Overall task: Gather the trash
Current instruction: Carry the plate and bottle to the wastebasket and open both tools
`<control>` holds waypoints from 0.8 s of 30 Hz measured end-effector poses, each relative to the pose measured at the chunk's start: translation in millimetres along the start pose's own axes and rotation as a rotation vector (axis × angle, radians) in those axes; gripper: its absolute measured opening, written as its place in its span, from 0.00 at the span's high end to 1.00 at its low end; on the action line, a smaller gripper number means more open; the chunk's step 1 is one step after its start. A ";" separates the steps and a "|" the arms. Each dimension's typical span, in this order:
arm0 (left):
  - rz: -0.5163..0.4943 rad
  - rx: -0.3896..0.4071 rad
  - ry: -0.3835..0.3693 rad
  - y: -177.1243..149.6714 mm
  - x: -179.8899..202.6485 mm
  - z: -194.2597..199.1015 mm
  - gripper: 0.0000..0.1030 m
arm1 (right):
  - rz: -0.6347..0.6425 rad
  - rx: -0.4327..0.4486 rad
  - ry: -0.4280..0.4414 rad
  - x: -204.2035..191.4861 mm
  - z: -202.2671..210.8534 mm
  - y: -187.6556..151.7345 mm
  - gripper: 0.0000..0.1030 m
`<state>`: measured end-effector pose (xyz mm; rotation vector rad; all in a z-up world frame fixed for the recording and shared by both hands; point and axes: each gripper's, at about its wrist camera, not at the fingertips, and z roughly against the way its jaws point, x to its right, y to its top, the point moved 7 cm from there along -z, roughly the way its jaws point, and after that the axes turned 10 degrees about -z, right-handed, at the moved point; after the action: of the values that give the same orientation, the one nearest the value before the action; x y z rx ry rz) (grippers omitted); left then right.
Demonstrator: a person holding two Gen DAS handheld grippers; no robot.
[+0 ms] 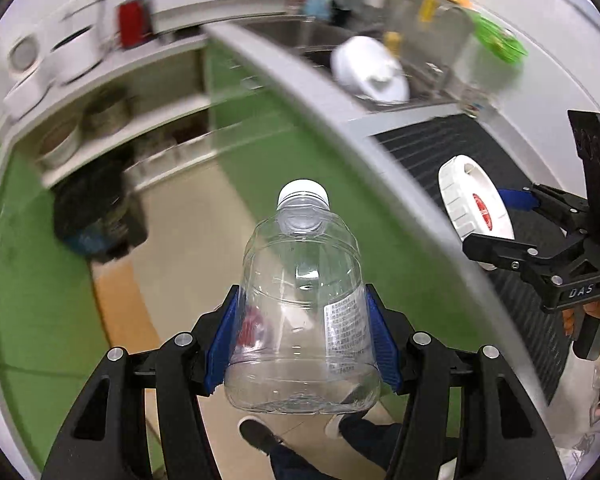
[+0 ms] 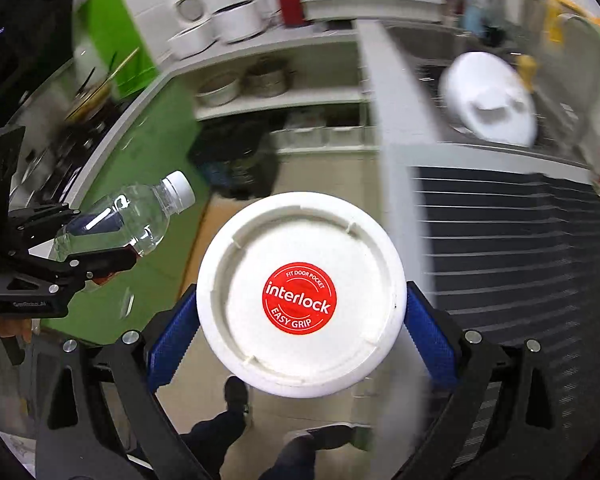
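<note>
Green cabinet fronts and a pale floor fill the background below both cameras, with a grey tabletop curving away toward a sink at about one o'clock. Down on the floor, a dark bin with a black liner sits against the open shelves, at roughly ten o'clock from the left hand-held gripper and at about eleven o'clock from the right hand-held gripper.

The left one pinches a clear empty plastic bottle by its body between blue pads, the long axis running straight ahead along the fingers, white cap leading at twelve o'clock. The right one clamps a white round lid by its rim, red sticker facing the camera.

Both loads hang in the air, well apart from the bin. Judging by the views, the left side lies nearer it, so the bottle would likely go in first, cap-end down.
</note>
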<state>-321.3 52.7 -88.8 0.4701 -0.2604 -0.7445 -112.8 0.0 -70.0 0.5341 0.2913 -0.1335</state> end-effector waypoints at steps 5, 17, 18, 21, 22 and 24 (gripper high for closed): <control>0.042 -0.021 -0.002 -32.6 -54.0 -5.8 0.44 | 0.028 -0.056 0.000 -55.8 -50.2 -4.6 0.08; 0.124 -0.071 -0.048 -119.5 -127.5 -192.8 0.44 | 0.055 -0.153 -0.064 -37.7 -238.8 -51.1 0.08; 0.131 -0.074 -0.054 -127.8 -131.0 -216.3 0.44 | 0.052 -0.155 -0.066 -28.6 -260.9 -60.1 0.08; 0.150 -0.095 -0.073 -153.2 -139.7 -284.2 0.44 | 0.044 -0.166 -0.066 -10.8 -306.9 -76.8 0.08; 0.152 -0.100 -0.076 -158.8 -141.2 -301.8 0.44 | 0.043 -0.174 -0.066 -3.2 -327.3 -85.0 0.08; 0.154 -0.108 -0.084 -168.9 -143.5 -334.6 0.44 | 0.045 -0.187 -0.069 8.9 -359.4 -97.8 0.08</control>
<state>-392.5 151.3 -471.4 0.3130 -0.3291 -0.6247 -209.5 102.6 -414.8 0.3492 0.2217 -0.0801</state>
